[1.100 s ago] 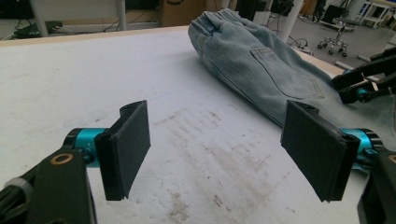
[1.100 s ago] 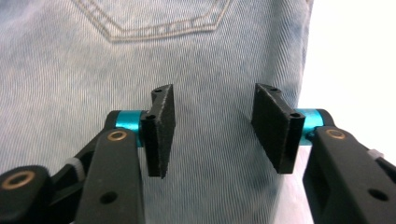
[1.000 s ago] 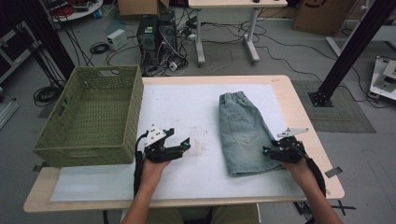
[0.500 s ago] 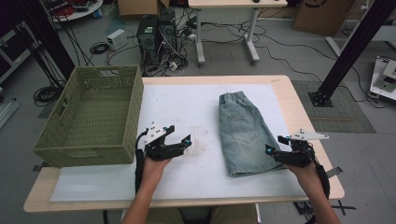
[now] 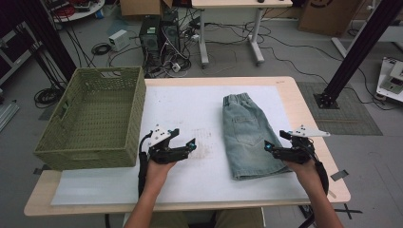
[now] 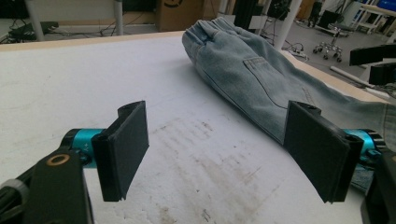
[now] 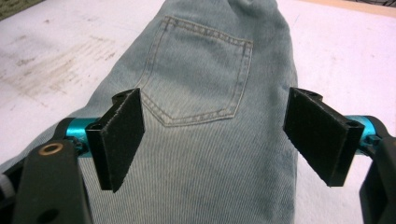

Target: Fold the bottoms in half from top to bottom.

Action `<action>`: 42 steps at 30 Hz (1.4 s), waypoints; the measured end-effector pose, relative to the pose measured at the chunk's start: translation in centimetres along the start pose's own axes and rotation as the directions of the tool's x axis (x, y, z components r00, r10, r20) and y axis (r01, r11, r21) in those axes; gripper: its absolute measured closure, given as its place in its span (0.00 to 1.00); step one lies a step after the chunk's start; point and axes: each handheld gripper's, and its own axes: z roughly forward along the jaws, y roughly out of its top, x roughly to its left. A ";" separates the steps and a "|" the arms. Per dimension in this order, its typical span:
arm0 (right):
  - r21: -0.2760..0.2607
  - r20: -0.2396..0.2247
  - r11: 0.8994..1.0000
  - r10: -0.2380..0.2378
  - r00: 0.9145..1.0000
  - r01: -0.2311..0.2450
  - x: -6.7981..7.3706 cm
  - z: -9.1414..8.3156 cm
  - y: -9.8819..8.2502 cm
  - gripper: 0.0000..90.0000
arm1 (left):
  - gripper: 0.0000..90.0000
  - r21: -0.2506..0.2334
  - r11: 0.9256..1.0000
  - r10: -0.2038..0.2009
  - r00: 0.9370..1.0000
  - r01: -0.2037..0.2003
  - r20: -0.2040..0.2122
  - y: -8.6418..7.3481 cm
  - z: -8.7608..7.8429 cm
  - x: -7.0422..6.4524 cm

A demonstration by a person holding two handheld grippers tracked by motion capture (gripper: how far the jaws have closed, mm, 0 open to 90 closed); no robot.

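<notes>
Denim shorts (image 5: 248, 135) lying flat, right of centre on the tabletop (image 5: 199, 109). Right claw (image 5: 274, 142) just opened wide above the hem, gripping nothing. Left claw (image 5: 183, 139) wide too, over bare tabletop.

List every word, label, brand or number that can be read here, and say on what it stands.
None can be read. The cardboard box beyond the table bears a dark printed mark, too blurred and cut off to read. The denim shorts show only a plain stitched pocket.
</notes>
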 end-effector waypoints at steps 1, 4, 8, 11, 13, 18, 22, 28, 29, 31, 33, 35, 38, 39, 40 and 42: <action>-0.001 0.001 1.000 -0.004 1.000 0.004 0.0 0.0 0.0 0.23 | 0.25 -0.001 1.000 0.000 1.000 0.000 -0.001 0.0 0.0 0.0; 0.000 0.003 1.000 -0.010 1.000 0.010 0.1 0.1 0.1 0.23 | 0.25 -0.001 1.000 -0.002 1.000 0.002 0.003 0.1 0.1 0.0; -0.003 0.007 1.000 -0.009 1.000 0.009 0.2 0.2 0.2 0.23 | 0.25 0.011 1.000 0.001 1.000 -0.001 0.013 0.0 0.5 -0.2; -0.005 0.010 1.000 -0.012 1.000 0.012 0.3 0.1 0.2 0.23 | 0.25 0.016 1.000 -0.009 1.000 0.008 0.028 -0.1 0.9 -0.5; -0.005 0.012 1.000 -0.009 1.000 0.009 0.3 0.1 0.2 0.23 | 0.25 0.027 1.000 -0.009 0.999 0.008 0.037 -0.2 1.2 -0.7; -0.003 0.017 1.000 -0.013 1.000 0.013 0.0 -0.1 0.0 0.24 | 0.25 0.051 0.999 -0.011 0.999 0.009 0.037 -0.3 2.5 -1.6; 0.006 0.025 1.000 -0.019 1.000 0.018 -0.1 -0.2 -0.2 0.26 | 0.25 0.080 0.997 -0.018 0.999 0.015 0.041 -0.1 3.7 -2.3; 0.010 0.026 1.000 -0.022 0.999 0.022 -0.2 -0.3 -0.3 0.28 | 0.27 0.156 0.987 -0.044 0.995 0.029 0.095 0.2 6.3 -3.9; 0.010 0.025 1.000 -0.022 0.999 0.022 -0.2 -0.3 -0.3 0.28 | 0.27 0.169 0.985 -0.045 0.994 0.028 0.097 0.2 6.8 -4.1; 0.014 0.027 1.000 -0.022 0.999 0.022 -0.3 -0.3 -0.3 0.28 | 0.27 0.194 0.981 -0.047 0.994 0.026 0.104 0.0 7.6 -4.6; 0.019 0.027 1.000 -0.023 0.999 0.022 -0.3 -0.3 -0.4 0.28 | 0.27 0.212 0.977 -0.048 0.993 0.025 0.105 -0.2 8.3 -5.1; 0.023 0.025 0.999 -0.023 0.999 0.023 -0.3 -0.2 -0.5 0.28 | 0.28 0.228 0.973 -0.050 0.993 0.025 0.107 -0.3 9.0 -5.6; 0.028 0.024 0.999 -0.024 0.999 0.024 -0.3 -0.1 -0.5 0.28 | 0.33 0.255 0.966 -0.068 0.993 0.042 0.094 -0.5 10.0 -6.2; 0.033 0.026 0.999 -0.024 0.999 0.024 -0.3 -0.1 -0.5 0.28 | 0.36 0.258 0.964 -0.079 0.994 0.056 0.080 -0.6 10.3 -6.4; 0.036 0.025 0.999 -0.024 0.999 0.023 -0.2 0.0 -0.6 0.28 | 0.39 0.260 0.963 -0.094 0.993 0.074 0.067 -0.7 10.5 -6.5; 0.051 0.028 0.998 -0.031 0.999 0.030 0.0 0.2 -0.6 0.28 | 0.40 0.281 0.954 -0.121 0.991 0.101 0.056 -0.9 11.1 -6.7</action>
